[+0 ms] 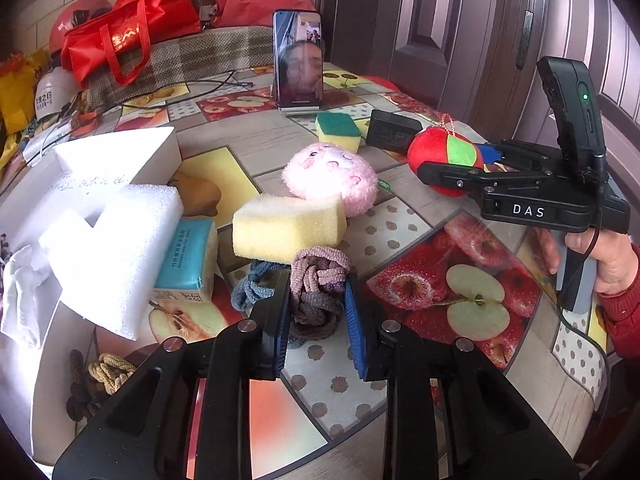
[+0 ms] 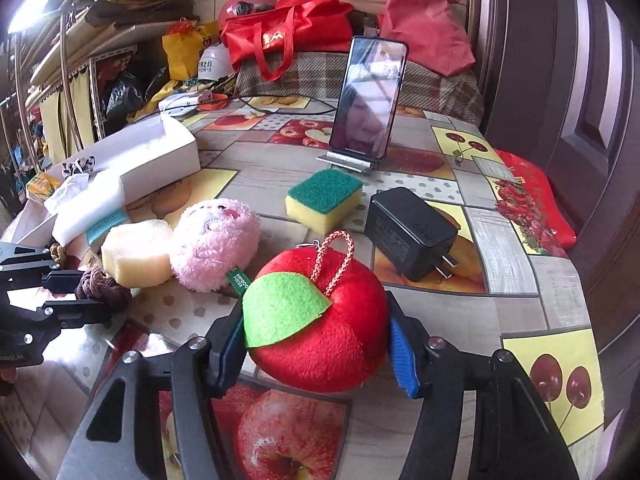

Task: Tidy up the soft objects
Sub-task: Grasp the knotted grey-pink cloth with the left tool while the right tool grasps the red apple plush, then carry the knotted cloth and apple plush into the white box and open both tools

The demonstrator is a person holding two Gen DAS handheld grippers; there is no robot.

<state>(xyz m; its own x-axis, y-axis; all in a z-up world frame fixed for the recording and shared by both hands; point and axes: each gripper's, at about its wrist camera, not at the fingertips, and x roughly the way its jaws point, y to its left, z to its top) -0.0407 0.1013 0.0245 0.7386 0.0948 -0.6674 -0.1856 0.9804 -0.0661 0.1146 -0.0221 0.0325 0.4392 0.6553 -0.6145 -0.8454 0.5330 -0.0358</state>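
My left gripper [image 1: 318,312] is shut on a knotted bundle of mauve and brown hair ties [image 1: 316,280], just in front of a pale yellow sponge [image 1: 288,228]. My right gripper [image 2: 316,344] is shut on a red plush apple [image 2: 320,320] with a green felt leaf; it also shows in the left wrist view [image 1: 444,160]. A pink plush toy [image 1: 332,176] lies behind the yellow sponge, also in the right wrist view [image 2: 216,244]. A green-topped yellow sponge [image 2: 324,200] sits further back. A white foam block [image 1: 116,256] lies left.
A phone on a stand [image 2: 372,100] stands at the back of the fruit-print table [image 2: 520,240]. A black charger [image 2: 412,232] lies right of the green sponge. A white box [image 2: 160,156], a blue tissue pack [image 1: 188,256] and more hair ties [image 1: 108,372] lie left. Red bags [image 2: 288,32] are behind.
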